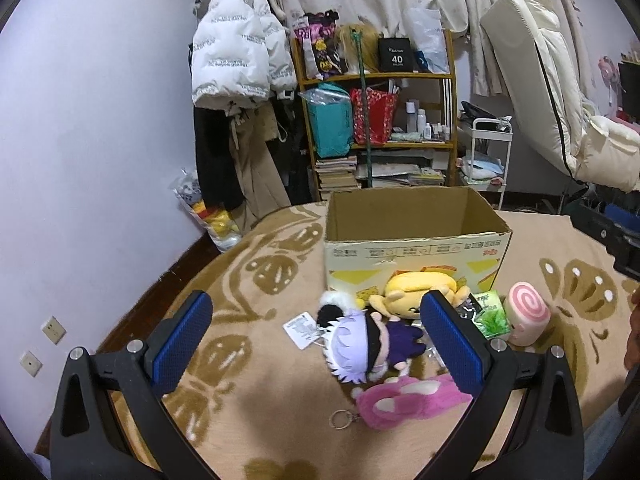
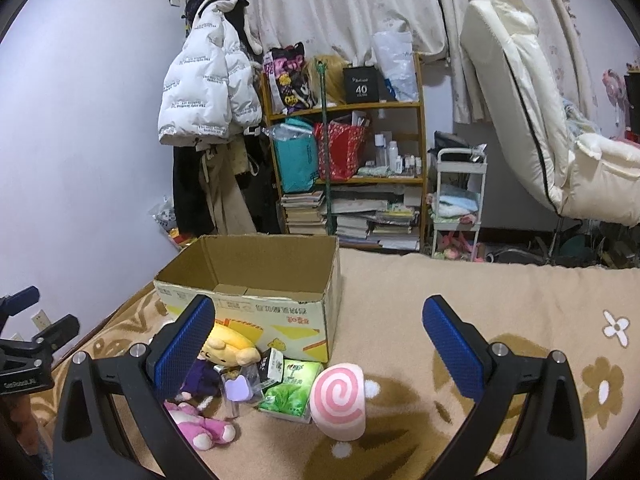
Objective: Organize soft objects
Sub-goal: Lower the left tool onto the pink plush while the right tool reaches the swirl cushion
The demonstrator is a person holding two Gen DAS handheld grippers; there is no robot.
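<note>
Pink plush (image 1: 404,402) nearest | both jaws wide, empty | step: pre-grasp | next: you lower onto swirl plush (image 2: 339,400), drop in box (image 2: 256,280)

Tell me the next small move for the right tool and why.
Probably lower the right tool onto the pink swirl plush and close on it. The tool is open and empty, the plush stands just below the gap between its fingers, apart from the other toys, and the cardboard box behind it is open at the top, ready to take it.
</note>
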